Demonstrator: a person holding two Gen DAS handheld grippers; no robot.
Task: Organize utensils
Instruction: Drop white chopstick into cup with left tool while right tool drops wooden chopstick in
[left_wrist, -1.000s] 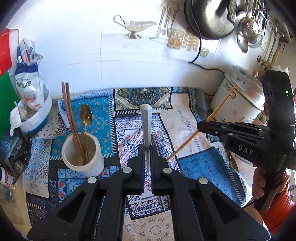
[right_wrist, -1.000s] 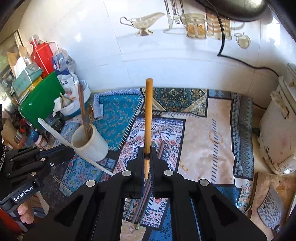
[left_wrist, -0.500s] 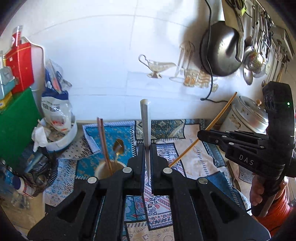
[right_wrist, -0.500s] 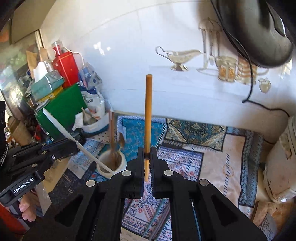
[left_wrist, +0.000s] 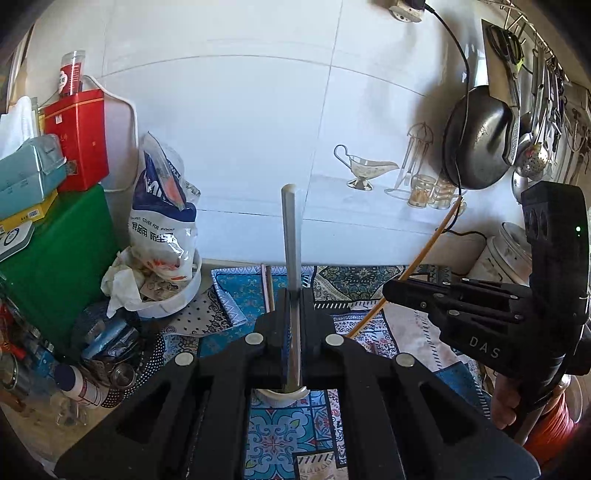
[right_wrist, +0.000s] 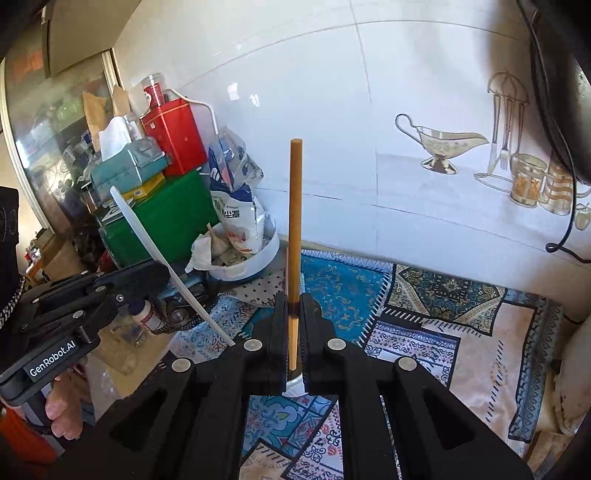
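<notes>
Fingers (right_wrist: 293, 306) around slim wooden chopstick (right_wrist: 295, 221)

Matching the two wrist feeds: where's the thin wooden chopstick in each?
Left wrist: the thin wooden chopstick runs diagonally at right, clamped in the right gripper, tip towards the wall.
Right wrist: it stands upright at centre, pinched between that gripper's own fingers.
Shared landmark: the gravy-boat picture on the white wall tile, right of centre in both.
</notes>
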